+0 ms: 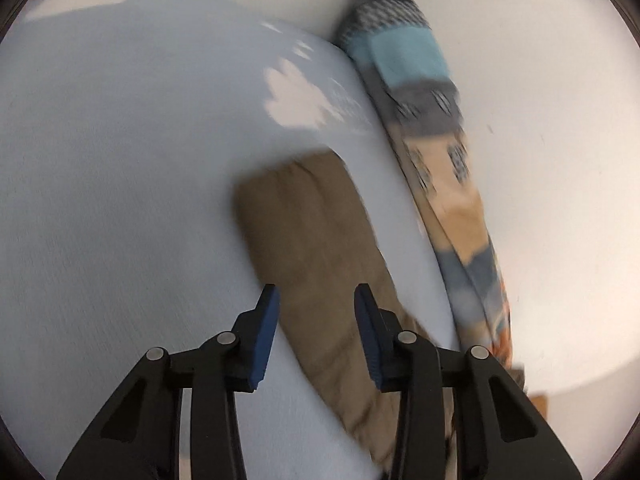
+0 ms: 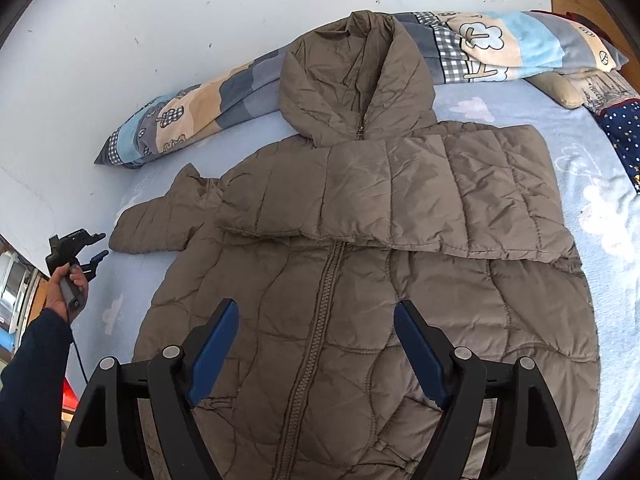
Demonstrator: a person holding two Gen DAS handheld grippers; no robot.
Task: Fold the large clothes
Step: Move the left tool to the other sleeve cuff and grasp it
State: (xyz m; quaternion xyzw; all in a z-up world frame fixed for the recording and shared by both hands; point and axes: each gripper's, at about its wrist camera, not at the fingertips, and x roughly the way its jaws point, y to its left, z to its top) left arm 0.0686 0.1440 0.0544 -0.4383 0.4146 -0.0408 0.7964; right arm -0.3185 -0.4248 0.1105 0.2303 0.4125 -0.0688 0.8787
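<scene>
While the brown puffer jacket [image 2: 360, 272] lies front-up and zipped on the blue cloud-print sheet [image 2: 600, 184], hood [image 2: 352, 80] toward the wall, one sleeve [image 2: 440, 196] is already folded across the chest and the other sleeve [image 2: 160, 220] juts out toward the left side. That looks like the job in hand: bring this sleeve in to match.

Over comes the left gripper [image 1: 316, 320], jaws spread with nothing between them, hanging over the sleeve's cuff end [image 1: 304, 216]. The left view is smeared with motion, so whether the pads have touched fabric I can't quite call. From the right wrist camera the left gripper [image 2: 86, 248] sits just beside the cuff. The right gripper [image 2: 316, 344] hovers wide open over the lower zip [image 2: 316, 344], holding nothing.

To do this well, I'd say pinch the cuff through both layers rather than the slippery outer shell alone, lift just clear of the bed, and carry it across so it lands flat on the folded sleeve. The right gripper could press the chest to stop the body sliding. Puffy fill springs back, so smooth it down afterward. The rolled patterned blanket [image 2: 192, 116] along the wall is close; keep the sweep clear of it.
</scene>
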